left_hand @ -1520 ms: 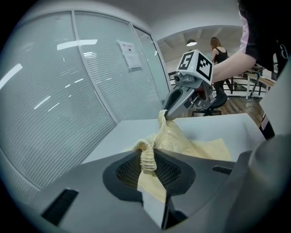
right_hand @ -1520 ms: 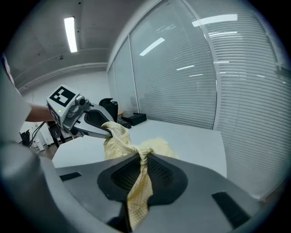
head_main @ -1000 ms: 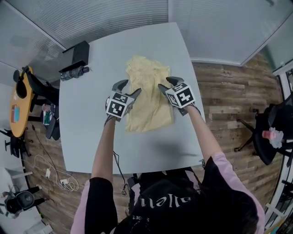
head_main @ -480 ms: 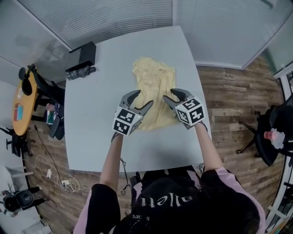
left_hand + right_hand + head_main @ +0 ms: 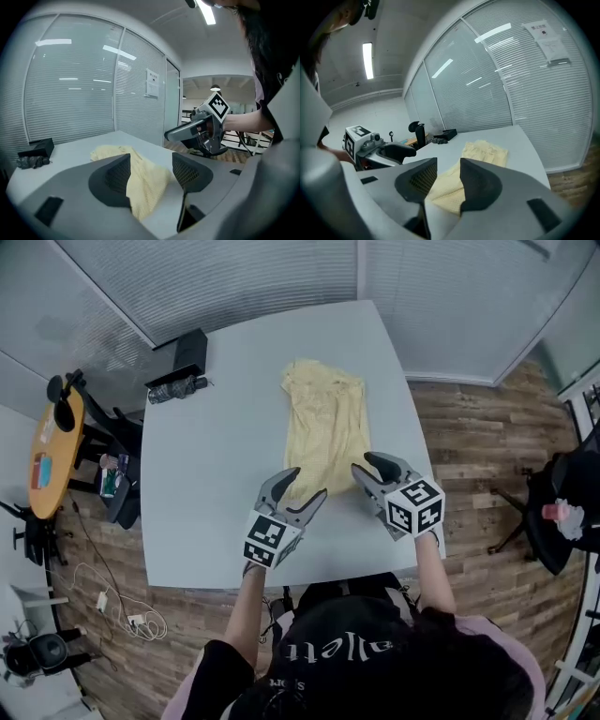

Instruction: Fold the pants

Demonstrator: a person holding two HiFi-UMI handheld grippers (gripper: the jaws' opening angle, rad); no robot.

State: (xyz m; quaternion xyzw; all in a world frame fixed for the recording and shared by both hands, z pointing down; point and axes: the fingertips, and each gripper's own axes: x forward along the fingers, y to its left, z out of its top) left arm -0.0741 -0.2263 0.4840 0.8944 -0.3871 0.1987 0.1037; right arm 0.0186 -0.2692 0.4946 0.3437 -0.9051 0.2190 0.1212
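The pale yellow pants (image 5: 323,427) lie as a long narrow strip on the grey table (image 5: 216,474), running from the far middle toward the near edge. My left gripper (image 5: 302,487) hovers open just off the strip's near left corner, with nothing between its jaws. My right gripper (image 5: 368,466) hangs at the near right corner, its jaws closing and empty. In the left gripper view the pants (image 5: 143,180) show beyond my left gripper (image 5: 151,172), and the right gripper (image 5: 197,133) floats beyond. In the right gripper view the pants (image 5: 485,151) lie ahead of my right gripper (image 5: 447,180).
A black box (image 5: 192,346) and a dark bundle (image 5: 175,389) sit at the table's far left corner. A round orange table (image 5: 49,454) and chairs stand to the left, a black chair (image 5: 562,521) to the right. Glass walls with blinds lie beyond the table.
Both grippers have drawn back from over the pants toward the near table edge and lifted. The pants now lie flat and untouched.
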